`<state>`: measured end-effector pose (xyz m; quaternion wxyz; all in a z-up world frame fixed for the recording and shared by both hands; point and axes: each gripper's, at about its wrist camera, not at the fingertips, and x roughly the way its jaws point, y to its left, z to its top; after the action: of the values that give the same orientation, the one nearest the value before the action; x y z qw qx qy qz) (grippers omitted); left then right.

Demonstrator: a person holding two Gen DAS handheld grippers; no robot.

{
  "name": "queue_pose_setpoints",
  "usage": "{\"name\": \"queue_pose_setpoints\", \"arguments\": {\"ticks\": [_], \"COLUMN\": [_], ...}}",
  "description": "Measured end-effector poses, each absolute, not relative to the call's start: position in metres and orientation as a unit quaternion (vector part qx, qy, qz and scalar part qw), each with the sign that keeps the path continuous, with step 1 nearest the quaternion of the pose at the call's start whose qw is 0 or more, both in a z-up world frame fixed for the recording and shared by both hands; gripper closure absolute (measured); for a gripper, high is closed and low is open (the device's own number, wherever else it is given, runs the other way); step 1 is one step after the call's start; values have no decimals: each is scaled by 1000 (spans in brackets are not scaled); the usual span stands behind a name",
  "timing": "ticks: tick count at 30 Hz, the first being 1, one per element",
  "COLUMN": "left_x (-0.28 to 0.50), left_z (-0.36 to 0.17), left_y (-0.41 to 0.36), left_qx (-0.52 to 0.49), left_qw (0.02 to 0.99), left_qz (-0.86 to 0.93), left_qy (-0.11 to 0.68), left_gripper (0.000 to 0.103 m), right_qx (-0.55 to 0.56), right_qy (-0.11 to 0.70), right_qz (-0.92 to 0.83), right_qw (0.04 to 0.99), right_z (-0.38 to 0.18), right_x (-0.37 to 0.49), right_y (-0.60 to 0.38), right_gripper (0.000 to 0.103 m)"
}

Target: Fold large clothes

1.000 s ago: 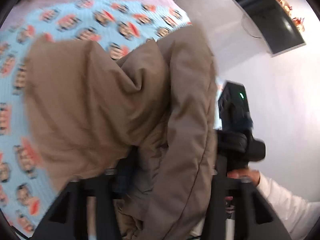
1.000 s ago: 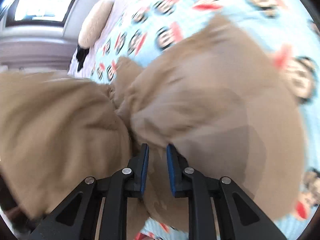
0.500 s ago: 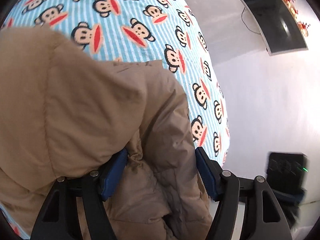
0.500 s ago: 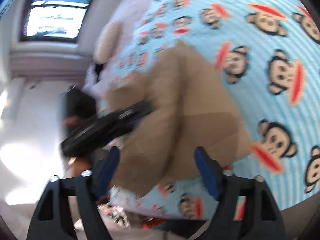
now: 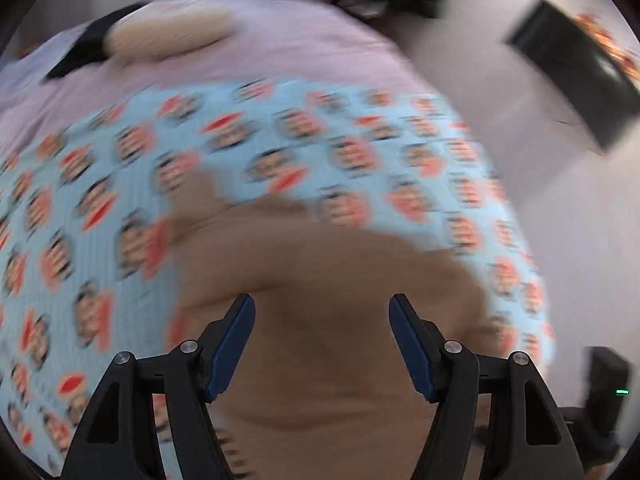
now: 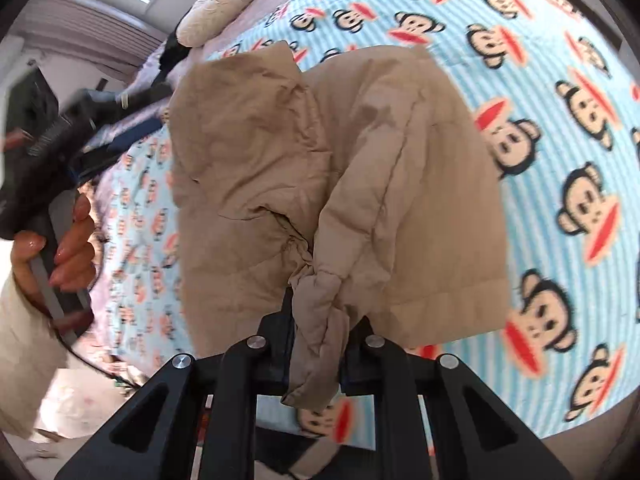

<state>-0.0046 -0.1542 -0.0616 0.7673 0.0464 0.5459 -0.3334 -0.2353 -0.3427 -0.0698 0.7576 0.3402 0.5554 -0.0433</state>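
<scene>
A tan padded jacket [image 6: 360,152] lies crumpled on the monkey-print blanket [image 6: 560,120]. My right gripper [image 6: 320,320] is closing its jaws on a bunched, twisted piece of the jacket's near edge, and the pads pinch that fabric. In the blurred left wrist view the jacket [image 5: 320,264] spreads below my left gripper [image 5: 322,304], whose blue pads [image 5: 234,340] stand wide apart and free of the cloth. The right wrist view also shows the left gripper [image 6: 92,128] at the far left, held by a hand [image 6: 68,240].
The blanket [image 5: 320,132] covers a bed with a pink sheet [image 5: 280,52] and a cream pillow [image 6: 220,4] at the far end. A dark screen [image 5: 572,72] hangs on the white wall. A black device with a green light [image 5: 608,384] sits by the bed's edge.
My left gripper let go of the jacket fold and pulled back, its view swinging up the bed. My right gripper opened wide, then came shut on the jacket's bunched near edge.
</scene>
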Motion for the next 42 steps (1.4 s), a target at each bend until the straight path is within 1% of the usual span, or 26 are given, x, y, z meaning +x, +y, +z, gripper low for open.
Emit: {"name": "queue_pose_setpoints", "arguments": {"ticks": [3, 5, 10, 13, 14, 15, 16, 18, 19, 20, 21, 22, 23, 24, 25, 28, 29, 30, 32, 33, 37, 38, 39, 42], "left_x": [13, 10, -15, -27, -29, -28, -28, -27, -27, -27, -28, -29, -29, -29, -30, -32, -34, -35, -39, -42, -58, -64, -71, -90], "left_z": [-102, -117, -119, -113, -114, -114, -115, -116, -116, -117, -117, -117, -117, -116, -115, -114, -113, -110, -104, -101, -86, -83, -80, -76], "left_y": [-134, -146, -212, -243, -251, -255, -256, -253, -251, -250, -249, -248, -248, -247, -247, -246, -245, -243, -238, -235, -217, -211, -205, -187], "left_qx": [23, 9, 60, 95, 107, 111, 111, 107, 105, 105, 105, 106, 106, 106, 106, 112, 116, 119, 122, 124, 135, 139, 145, 161], "left_qw": [758, 754, 760, 765, 767, 768, 768, 767, 767, 767, 768, 768, 769, 769, 770, 772, 773, 774, 774, 773, 771, 768, 766, 759], "left_qz": [-294, -293, -314, -317, -314, -310, -308, -302, -300, -300, -298, -297, -294, -291, -288, -279, -273, -267, -261, -259, -250, -247, -245, -232], "left_qy": [581, 588, 565, 552, 549, 549, 550, 556, 557, 557, 557, 557, 558, 559, 559, 561, 561, 561, 564, 565, 570, 573, 576, 586], "left_gripper": [33, 33, 33, 33, 33, 33, 33, 33, 33, 33, 33, 33, 33, 33, 33, 33, 33, 33, 33, 33, 33, 33, 33, 33], "right_qx": [320, 316, 305, 359, 379, 392, 399, 400, 406, 417, 426, 434, 441, 451, 458, 483, 488, 482, 461, 454, 449, 448, 443, 416], "right_qy": [561, 564, 570, 564, 560, 555, 549, 526, 506, 486, 471, 459, 455, 454, 459, 483, 501, 519, 537, 541, 549, 550, 551, 552], "right_qz": [-62, -72, -118, -132, -131, -134, -140, -157, -159, -154, -147, -135, -121, -97, -79, -52, -62, -72, -80, -81, -77, -76, -76, -71], "right_qw": [761, 759, 754, 732, 725, 721, 721, 734, 744, 753, 759, 763, 764, 762, 757, 728, 713, 702, 702, 703, 700, 700, 703, 719], "right_z": [-75, -82, -102, -118, -120, -119, -113, -93, -81, -70, -63, -59, -58, -61, -65, -97, -109, -120, -132, -137, -139, -136, -131, -112], "right_x": [-240, -243, -265, -280, -284, -289, -295, -307, -312, -314, -313, -308, -300, -286, -274, -232, -223, -216, -209, -216, -221, -227, -228, -235], "right_y": [-342, -346, -369, -399, -408, -415, -422, -433, -439, -445, -449, -453, -457, -460, -460, -463, -464, -464, -456, -456, -455, -458, -458, -450], "right_gripper": [86, 86, 86, 84, 81, 73, 68, 62, 61, 58, 51, 47, 39, 35, 34, 34, 50, 73, 74, 77, 77, 76, 73, 71]}}
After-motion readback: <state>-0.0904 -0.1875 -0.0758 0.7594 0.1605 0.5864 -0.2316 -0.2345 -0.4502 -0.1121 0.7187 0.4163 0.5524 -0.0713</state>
